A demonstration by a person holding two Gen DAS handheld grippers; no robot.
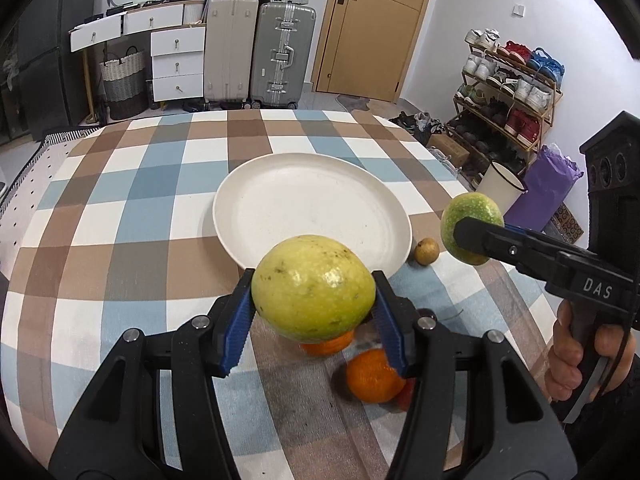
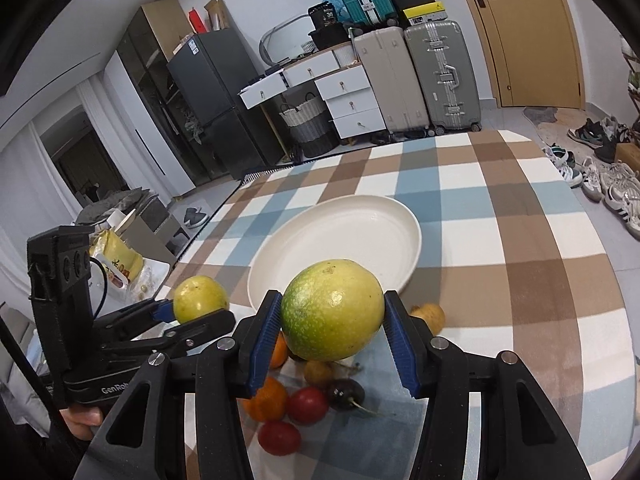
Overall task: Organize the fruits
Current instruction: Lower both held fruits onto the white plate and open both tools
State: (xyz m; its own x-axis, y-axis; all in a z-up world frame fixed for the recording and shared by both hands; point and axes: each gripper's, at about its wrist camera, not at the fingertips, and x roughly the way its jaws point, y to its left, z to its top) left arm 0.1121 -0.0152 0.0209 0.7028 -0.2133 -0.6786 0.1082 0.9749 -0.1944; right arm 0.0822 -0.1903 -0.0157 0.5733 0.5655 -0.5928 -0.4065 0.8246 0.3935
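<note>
On the left, the left gripper (image 1: pixel 314 312) has its two blue jaws squeezed tight on a big yellow-green fruit (image 1: pixel 314 286), and it holds that fruit up in the air, above the checked tablecloth (image 1: pixel 120 208) and near the front edge of the white plate (image 1: pixel 312 204). The plate sits in the middle of the table and has nothing on it, so I think the job has only just begun. Under the two grippers there is a little pile of fruit on the cloth: two oranges (image 2: pixel 266 398), two small red fruits (image 2: pixel 307 405), a dark round fruit (image 2: pixel 346 394) with a thin stalk, and a small brown fruit (image 1: pixel 426 251) lying just beside the plate. On the right, the right gripper (image 2: pixel 332 326) has its jaws closed on a green fruit (image 2: pixel 332 310) that is a bit darker and speckled on one side, and that one is lifted up too, near the plate's front edge. So two fruits are picked up and none are put down on the plate. I think both of these go on the plate next, and then all the small ones on the cloth are left to move
</note>
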